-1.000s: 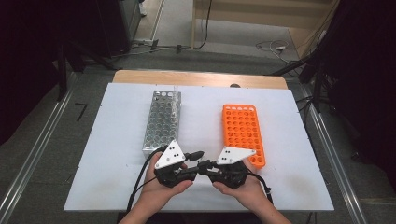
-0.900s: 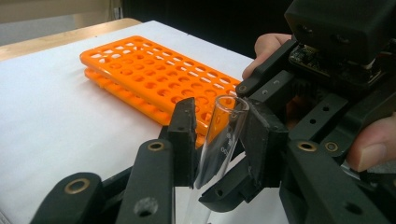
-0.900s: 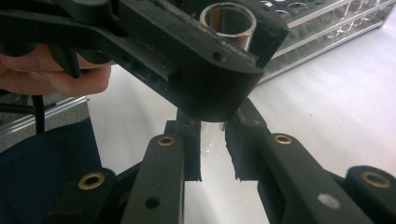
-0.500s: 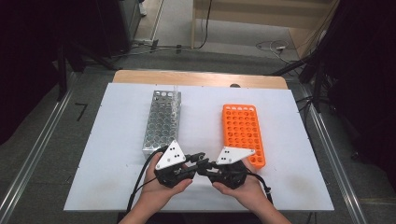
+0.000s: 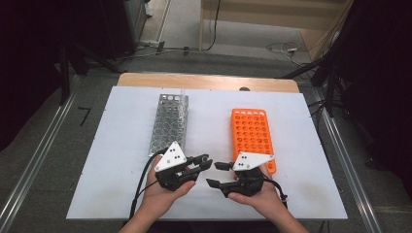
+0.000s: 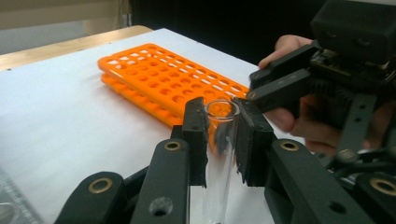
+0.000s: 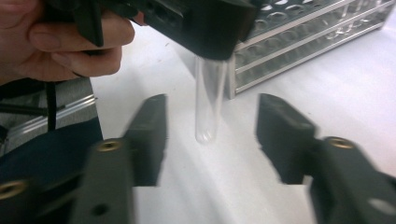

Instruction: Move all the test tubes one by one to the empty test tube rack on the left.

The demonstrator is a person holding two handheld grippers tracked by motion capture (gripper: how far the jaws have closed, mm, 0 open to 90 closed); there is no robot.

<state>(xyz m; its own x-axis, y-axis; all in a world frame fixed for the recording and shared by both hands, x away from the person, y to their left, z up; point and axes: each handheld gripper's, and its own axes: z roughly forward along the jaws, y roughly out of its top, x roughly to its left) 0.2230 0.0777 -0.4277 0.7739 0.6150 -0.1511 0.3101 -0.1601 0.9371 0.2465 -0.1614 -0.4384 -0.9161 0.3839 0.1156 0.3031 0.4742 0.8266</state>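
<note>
White sheeting is covering the surface point(image 5: 116, 160), and both hands are working at its near edge. Nearest the person, the left tool point(image 6: 219, 135) is clamping its two black pads on a clear glass test tube point(image 6: 218, 154), gripping it just under the open rim; the tube is hanging upright, its rounded bottom above the white sheet, and looks empty. The right tool point(image 7: 210, 140) is facing it, and its jaws have just been opening: they are standing apart on either side of the tube without touching it.

Just beyond the right hand, an orange plastic rack with rows of round holes point(image 5: 253, 136) is lying on the sheet, and none of its holes is showing a tube. Beyond the left hand, a silvery metal perforated rack point(image 5: 167, 124) is standing, with one clear tube point(image 5: 183, 92) rising from its far corner; the right gripper view is showing more glass tubes in it.

Farther back, a strip of pale wood is edging the surface, and grey carpeted floor with trailing cables is stretching into a dark room.
</note>
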